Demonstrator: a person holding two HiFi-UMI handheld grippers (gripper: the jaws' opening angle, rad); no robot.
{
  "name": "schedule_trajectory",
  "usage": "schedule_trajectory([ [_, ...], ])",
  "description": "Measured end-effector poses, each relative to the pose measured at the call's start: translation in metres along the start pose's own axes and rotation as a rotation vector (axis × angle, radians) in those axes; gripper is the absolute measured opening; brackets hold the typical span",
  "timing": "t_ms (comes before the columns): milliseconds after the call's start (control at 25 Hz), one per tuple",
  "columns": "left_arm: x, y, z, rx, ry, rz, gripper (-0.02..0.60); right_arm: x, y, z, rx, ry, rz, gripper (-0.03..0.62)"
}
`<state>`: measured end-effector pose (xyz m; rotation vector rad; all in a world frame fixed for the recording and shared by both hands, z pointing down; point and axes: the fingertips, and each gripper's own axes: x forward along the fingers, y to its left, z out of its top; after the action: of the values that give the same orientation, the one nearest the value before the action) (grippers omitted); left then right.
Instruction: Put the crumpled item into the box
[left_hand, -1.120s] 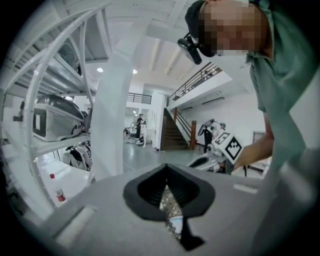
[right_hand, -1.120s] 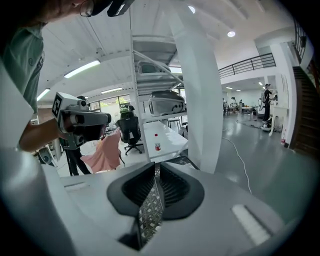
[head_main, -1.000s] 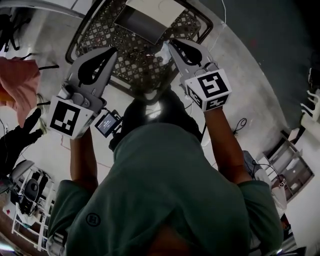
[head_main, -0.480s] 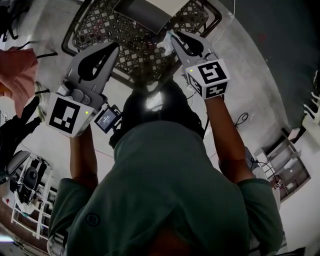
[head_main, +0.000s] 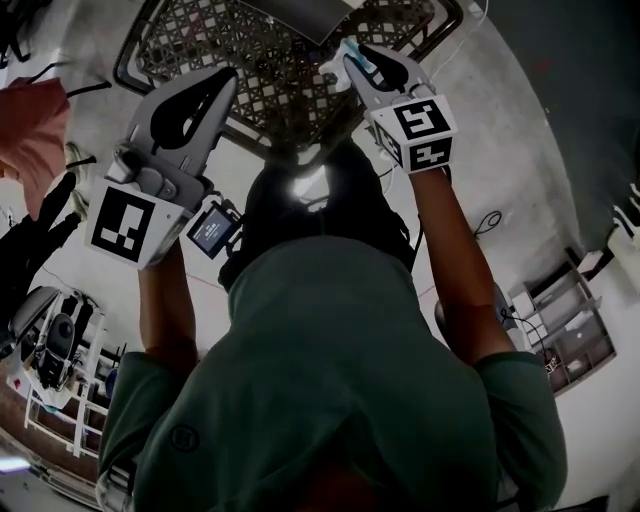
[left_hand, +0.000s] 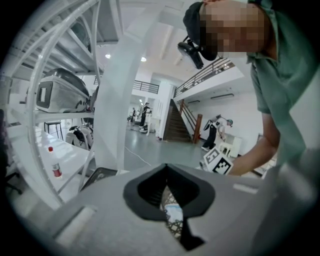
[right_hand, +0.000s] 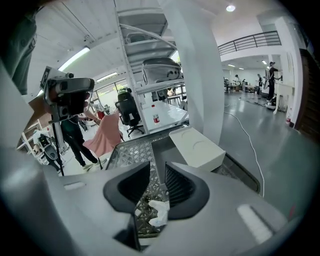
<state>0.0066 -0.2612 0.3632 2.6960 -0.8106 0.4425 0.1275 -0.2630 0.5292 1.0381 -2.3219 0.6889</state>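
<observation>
One crumpled item (right_hand: 159, 212) btwn opening right tool (right_hand: 157, 166) jaws; long axis unclear.

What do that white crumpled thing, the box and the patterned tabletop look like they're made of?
Crumpled item: probably paper or tissue, since it is matte white with sharp creases.
Box: smooth matte white with rounded edges. It may be plastic or coated card, I can't tell which.
Tabletop: likely metal, an open lattice of thin grey bars within a rigid rim.

Crumpled white item (right_hand: 159, 212) (apart from box (right_hand: 196, 148))
</observation>
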Motion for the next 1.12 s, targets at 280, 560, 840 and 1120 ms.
schedule_trajectory([
  [280, 0.005, 0.008, -0.017, -0.020, 0.016, 0.011, 0.003, 0.030, -0.004, -0.037, 0.025, 0.064, 0.016, 0.129],
  [560, 0.009, 0.009, -0.031, -0.041, 0.024, 0.014, 0.003, 0.053, -0.005, -0.074, 0.041, 0.152, 0.027, 0.167],
  [840, 0.009, 0.011, -0.050, -0.070, 0.048, 0.022, 0.003, 0.074, -0.010, -0.108, 0.049, 0.210, 0.032, 0.184],
  [1120, 0.012, 0.015, -0.063, -0.091, 0.057, 0.030, 0.003, 0.091, -0.018, -0.137, 0.052, 0.264, 0.020, 0.190],
])
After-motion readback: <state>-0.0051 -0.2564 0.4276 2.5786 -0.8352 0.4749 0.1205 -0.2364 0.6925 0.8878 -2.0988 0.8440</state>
